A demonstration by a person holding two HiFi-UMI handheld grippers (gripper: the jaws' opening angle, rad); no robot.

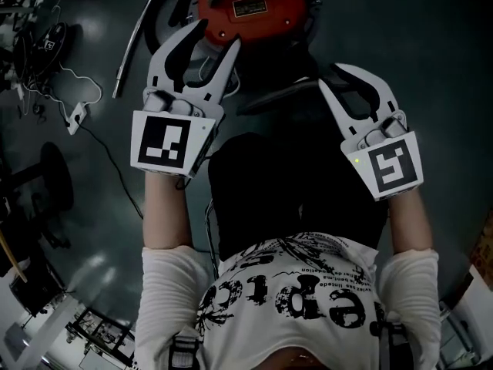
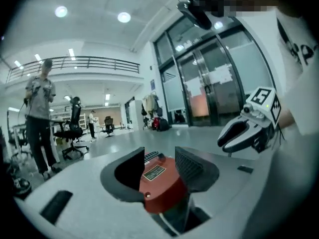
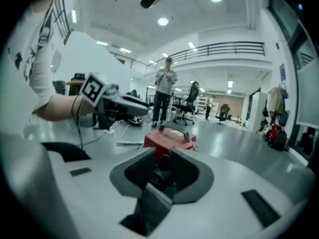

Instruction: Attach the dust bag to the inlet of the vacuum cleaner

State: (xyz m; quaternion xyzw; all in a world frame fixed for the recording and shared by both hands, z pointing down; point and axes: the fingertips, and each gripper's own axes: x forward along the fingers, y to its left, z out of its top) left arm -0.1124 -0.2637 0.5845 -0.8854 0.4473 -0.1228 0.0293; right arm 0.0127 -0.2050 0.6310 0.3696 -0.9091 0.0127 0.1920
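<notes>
Left gripper (image 1: 218, 34), right gripper (image 1: 331, 76), jaws apart, above vacuum cleaner (image 1: 250, 6)

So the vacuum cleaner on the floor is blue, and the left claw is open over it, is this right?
Not fully. The vacuum cleaner is red, not blue; the head view shows it. The rest holds: it stands on the floor and the left claw is open over it, nothing between its jaws.

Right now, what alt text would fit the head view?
Seen from above, a person holds the left gripper, jaws apart and empty, toward a red vacuum cleaner on a dark floor; the right gripper hovers beside it.
</notes>
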